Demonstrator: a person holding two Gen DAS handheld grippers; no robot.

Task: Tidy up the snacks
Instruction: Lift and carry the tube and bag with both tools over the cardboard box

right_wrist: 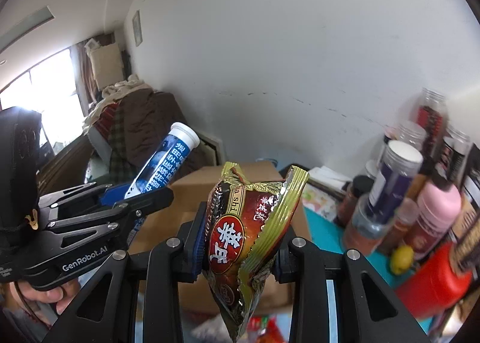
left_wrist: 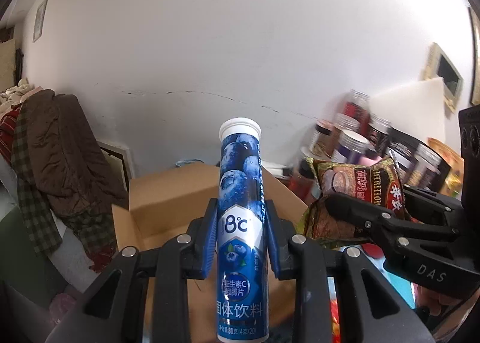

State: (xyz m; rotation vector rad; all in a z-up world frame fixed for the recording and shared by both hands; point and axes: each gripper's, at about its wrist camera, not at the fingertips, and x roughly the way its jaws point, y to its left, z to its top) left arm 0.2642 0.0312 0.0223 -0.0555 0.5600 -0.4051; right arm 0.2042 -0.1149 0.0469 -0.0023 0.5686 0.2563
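Where pads clamp, tube point(left_wrist: 240, 223) and packet point(right_wrist: 249, 232) hide.

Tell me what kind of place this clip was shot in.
Most likely a lived-in room at home: clothes heaped by the window, a framed picture on the wall, jars and bottles crowding a surface, an open cardboard box.
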